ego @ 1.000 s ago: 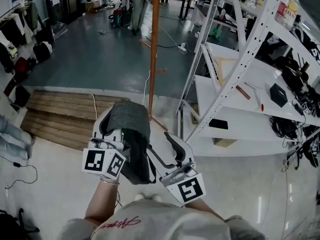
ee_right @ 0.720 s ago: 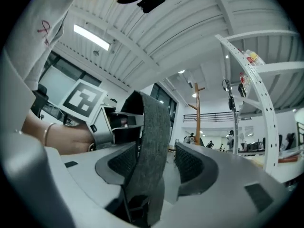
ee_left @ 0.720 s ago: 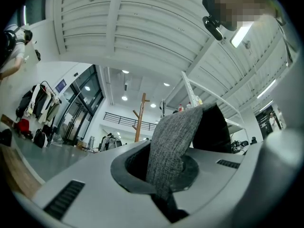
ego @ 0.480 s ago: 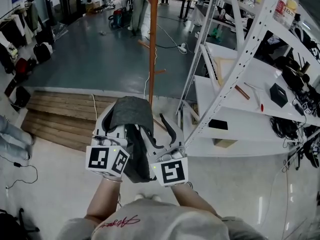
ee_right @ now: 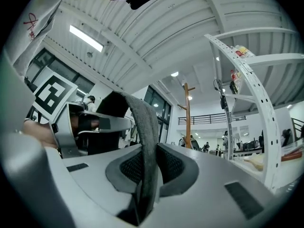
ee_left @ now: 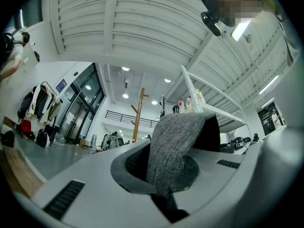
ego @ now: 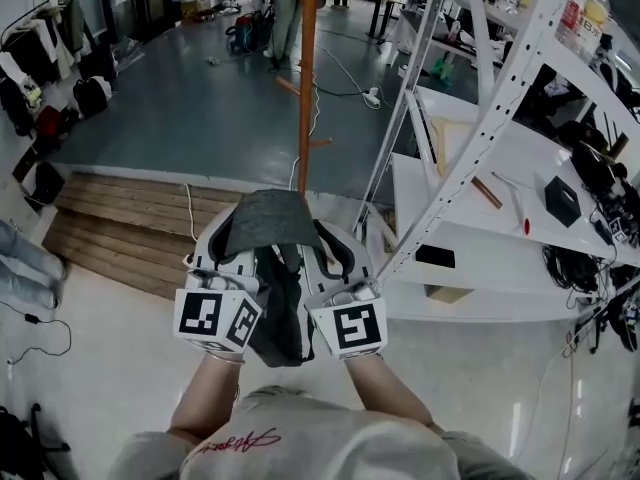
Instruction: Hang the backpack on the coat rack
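A grey backpack (ego: 268,220) hangs between my two grippers in the head view, its dark lower part (ego: 280,320) drooping toward the person's chest. My left gripper (ego: 222,258) is shut on a grey strap (ee_left: 173,141). My right gripper (ego: 340,258) has its jaws closing, pads pressed on a grey strap (ee_right: 146,137) that runs between them. The wooden coat rack (ego: 305,88) stands straight ahead beyond the backpack, with short pegs on its pole. It also shows far off as coat rack (ee_left: 138,113) and coat rack (ee_right: 187,120). The left gripper (ee_right: 80,122) appears in the right gripper view.
White metal shelving (ego: 480,118) with boxes and cables fills the right side, close to the rack. A low wooden step (ego: 110,233) lies at the left. Coats and bags (ego: 30,78) hang along the left wall. A person (ego: 283,8) stands far behind the rack.
My right gripper swung left from an open stance beside the backpack and closed on its strap. Both grippers and the backpack shifted slightly forward toward the rack.
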